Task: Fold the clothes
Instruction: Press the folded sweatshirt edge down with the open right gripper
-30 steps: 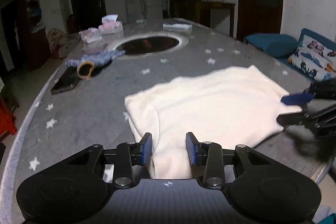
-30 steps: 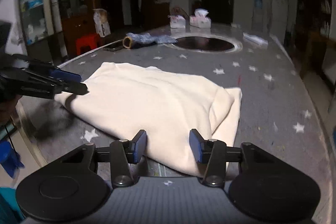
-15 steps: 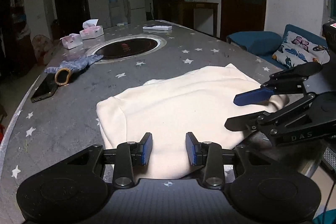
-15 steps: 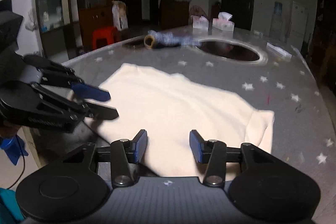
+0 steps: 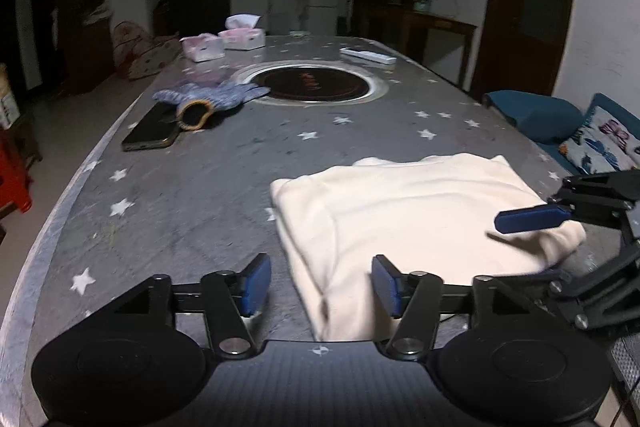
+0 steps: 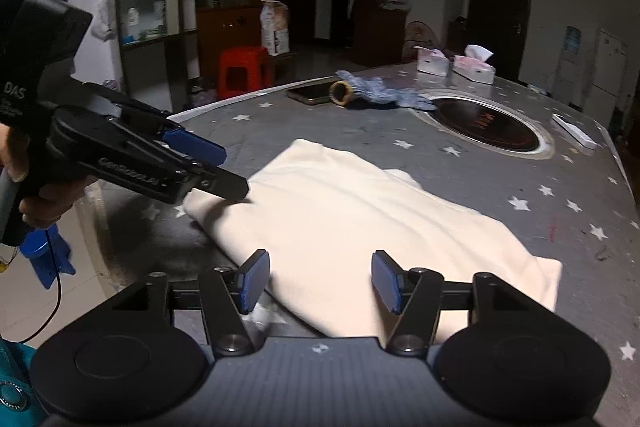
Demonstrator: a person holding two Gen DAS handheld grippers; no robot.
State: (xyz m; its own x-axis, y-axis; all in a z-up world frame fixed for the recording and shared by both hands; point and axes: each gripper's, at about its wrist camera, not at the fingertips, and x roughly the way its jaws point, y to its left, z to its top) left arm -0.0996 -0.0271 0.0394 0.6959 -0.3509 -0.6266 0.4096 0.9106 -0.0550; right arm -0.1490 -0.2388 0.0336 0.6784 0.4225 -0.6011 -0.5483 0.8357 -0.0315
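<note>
A cream garment [image 5: 416, 223] lies folded into a rectangle near the front edge of the grey star-patterned table [image 5: 200, 187]; it also shows in the right wrist view [image 6: 360, 223]. My left gripper [image 5: 320, 285] is open and empty over the garment's near left corner; in the right wrist view it [image 6: 228, 173] hovers at that corner. My right gripper [image 6: 318, 281] is open and empty over the garment's near edge; in the left wrist view it [image 5: 532, 243] straddles the right corner.
A round hot-pot burner [image 5: 312, 87] sits mid-table. A blue-grey glove [image 5: 208, 99] and a phone [image 5: 150, 129] lie at the left. Tissue boxes [image 5: 240, 35] and a white remote [image 5: 368, 55] are at the far end. A red stool [image 6: 244, 67] stands beyond the table.
Both grippers have opened wider. The left view has swung left, so the garment sits further right in it. The right gripper has shifted along the garment's near edge.
</note>
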